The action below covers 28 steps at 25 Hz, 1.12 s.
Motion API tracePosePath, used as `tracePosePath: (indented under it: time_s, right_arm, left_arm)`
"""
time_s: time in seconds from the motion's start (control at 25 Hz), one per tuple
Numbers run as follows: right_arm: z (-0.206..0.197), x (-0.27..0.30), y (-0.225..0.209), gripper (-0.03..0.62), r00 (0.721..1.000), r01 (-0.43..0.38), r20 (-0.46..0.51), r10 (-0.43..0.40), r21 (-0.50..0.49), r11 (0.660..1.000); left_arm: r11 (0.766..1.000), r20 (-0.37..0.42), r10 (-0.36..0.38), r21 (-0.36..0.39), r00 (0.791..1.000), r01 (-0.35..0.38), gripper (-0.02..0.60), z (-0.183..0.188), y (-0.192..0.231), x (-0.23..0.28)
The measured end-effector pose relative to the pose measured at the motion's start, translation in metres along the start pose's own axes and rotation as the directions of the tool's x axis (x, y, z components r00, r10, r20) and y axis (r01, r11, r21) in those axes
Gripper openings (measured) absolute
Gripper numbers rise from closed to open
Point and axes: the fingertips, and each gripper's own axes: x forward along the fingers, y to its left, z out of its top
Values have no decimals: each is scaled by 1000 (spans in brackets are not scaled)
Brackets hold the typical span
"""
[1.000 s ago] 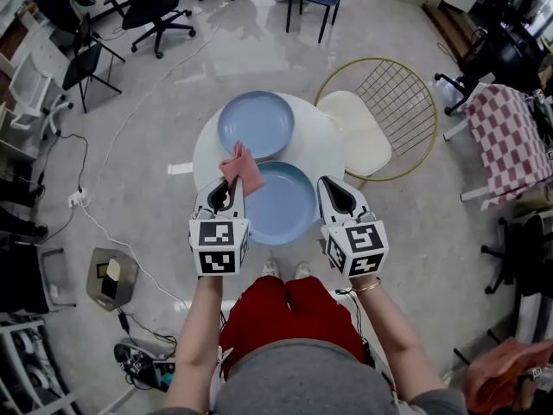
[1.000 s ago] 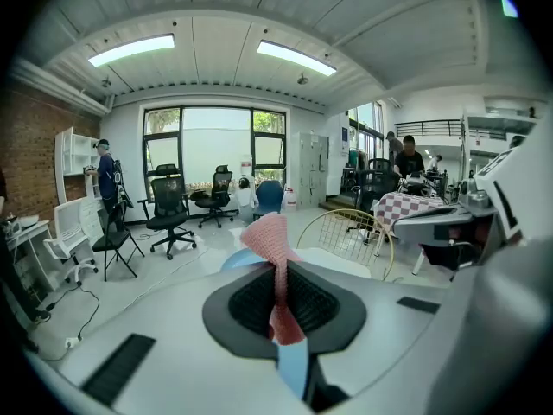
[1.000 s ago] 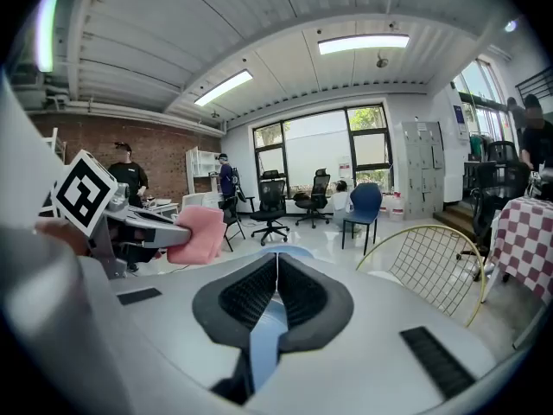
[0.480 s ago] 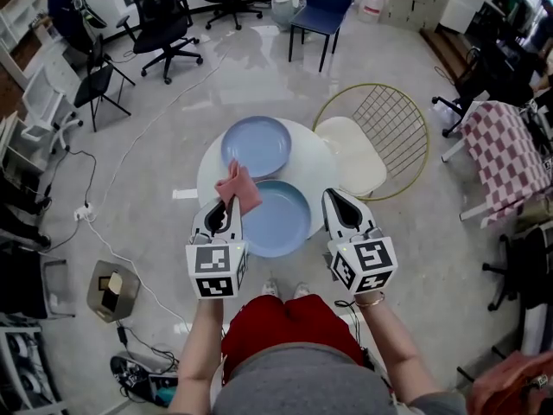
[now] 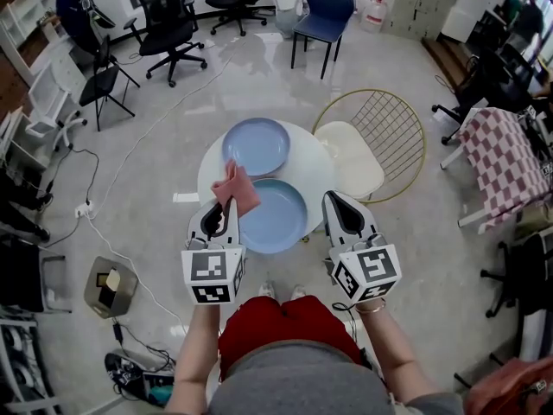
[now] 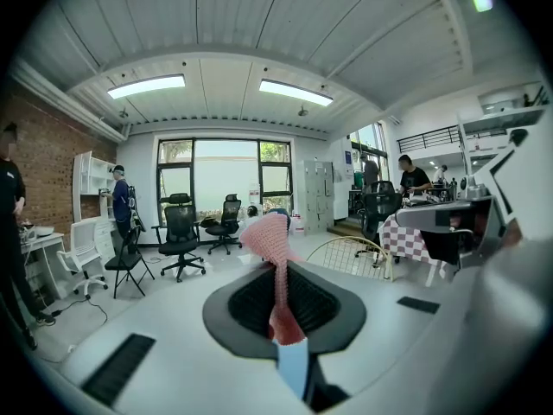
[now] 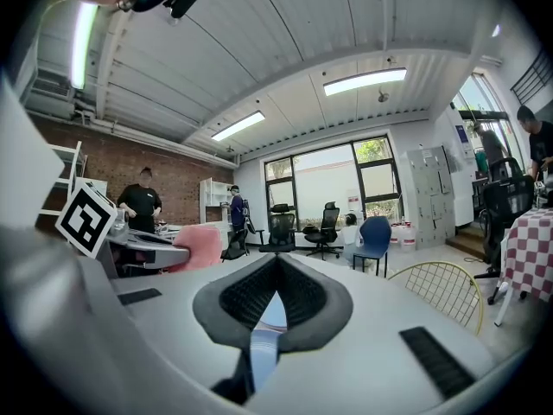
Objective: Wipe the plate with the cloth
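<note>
Two blue plates sit on a small round white bench (image 5: pixel 316 178) in the head view, a far plate (image 5: pixel 257 145) and a near plate (image 5: pixel 275 216) just beside it, closest to the person. The left gripper (image 5: pixel 226 206) hovers at the near plate's left rim with a pink cloth (image 5: pixel 236 188) sticking up and forward from its fingers. The cloth's long axis runs away from the person, over the gap where the two plates meet. The near plate's open middle lies ahead and to the right of those fingers, and nothing stands between. The right gripper (image 5: pixel 333 199) hangs at the plate's right rim, not touching it as far as I can tell. A gold wire chair (image 5: pixel 350 161) stands just beyond the bench on the right, clear of both.

In the left gripper view the fingers are clamped together on the cloth (image 6: pixel 275 262), which rises between them and flops over at the top. A sliver of blue plate (image 6: pixel 292 366) shows below.

In the right gripper view the fingers meet at their tips with nothing between them, and blue plate (image 7: pixel 266 318) shows through the gap beneath. The cloth (image 7: pixel 197 245) shows off to the left. The left side is the nearer one for wiping, likely by a sweep right and down.
</note>
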Motion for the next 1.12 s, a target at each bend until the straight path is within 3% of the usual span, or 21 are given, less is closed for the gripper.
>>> tracePosePath:
  time_s: [1.12]
  right_arm:
    - [15, -32, 13, 28, 996, -71, 56, 72, -26, 997]
  left_arm:
    - [1000, 39, 16, -13, 999, -15, 29, 10, -21, -30]
